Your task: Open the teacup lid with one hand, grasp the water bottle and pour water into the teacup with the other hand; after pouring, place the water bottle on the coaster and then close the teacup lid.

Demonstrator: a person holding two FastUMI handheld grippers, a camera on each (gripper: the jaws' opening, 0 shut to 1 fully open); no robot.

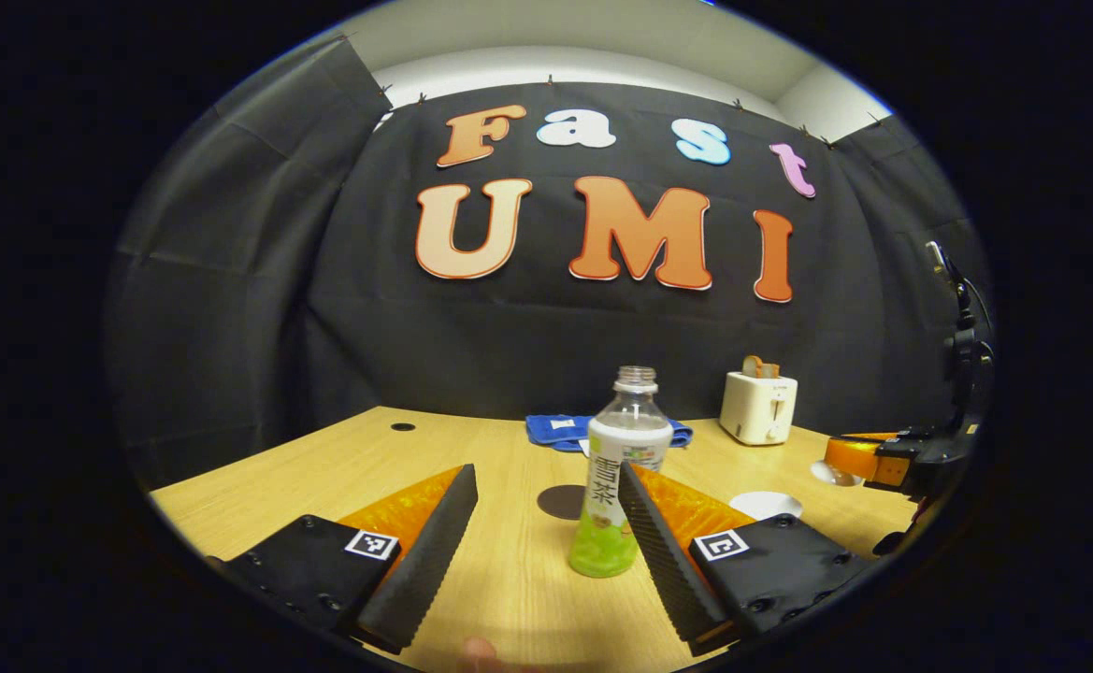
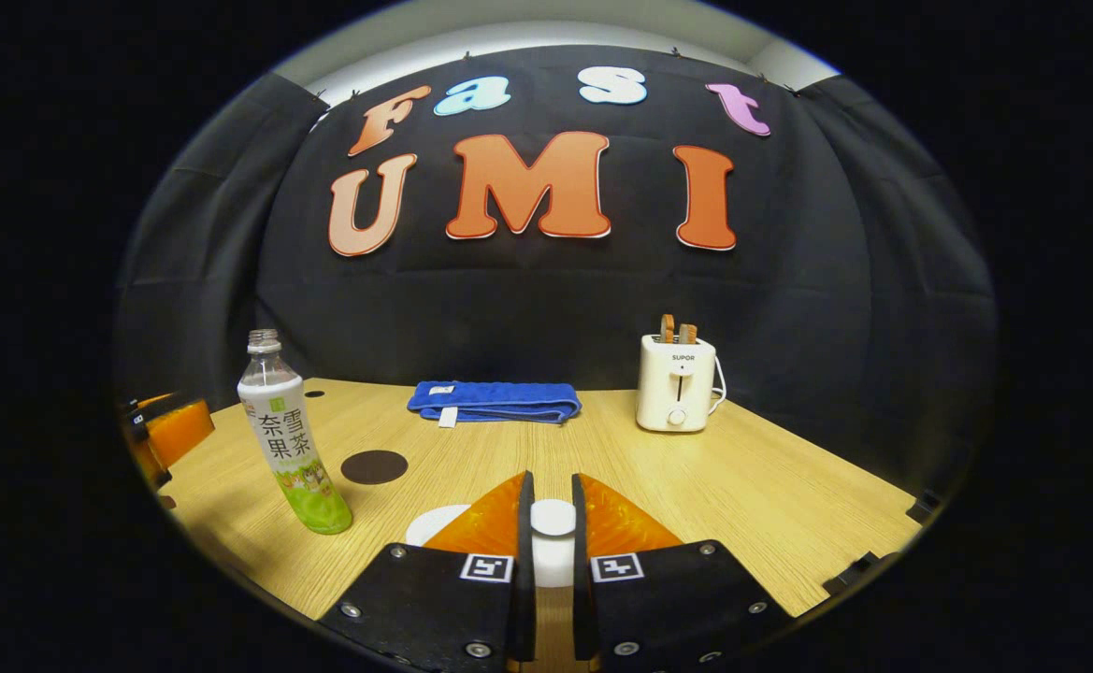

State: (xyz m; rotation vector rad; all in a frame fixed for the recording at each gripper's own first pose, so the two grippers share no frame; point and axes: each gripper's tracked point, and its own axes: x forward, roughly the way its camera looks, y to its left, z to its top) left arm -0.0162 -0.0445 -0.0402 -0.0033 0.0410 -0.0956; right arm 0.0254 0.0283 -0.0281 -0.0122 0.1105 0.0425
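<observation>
Two grippers at work, little of the task done, judging by how things lie. In the right gripper view, right gripper nearly closed, fingers pinching the white knob of the teacup lid, with the white teacup below; whether lid already lifted or still seated, impossible to tell. In the left gripper view, left gripper spread wide around the water bottle, nothing gripped yet; one finger overlapping the bottle's side, true contact unclear. Bottle upright and uncapped on the wooden table, with the dark round coaster just behind it and bare. Left to do, by judgement: grasping, pouring, setting the bottle on the coaster, closing the lid.

Offered by the right gripper view alone: the pinch on the knob, plus the gap between bottle and coaster, seen from the side. Offered by the left gripper view: the bottle between open fingers, and beyond the bottle, to its right, the other gripper seen side-on above the white cup. Behind the bottle in both: a folded blue towel and a white toaster.
</observation>
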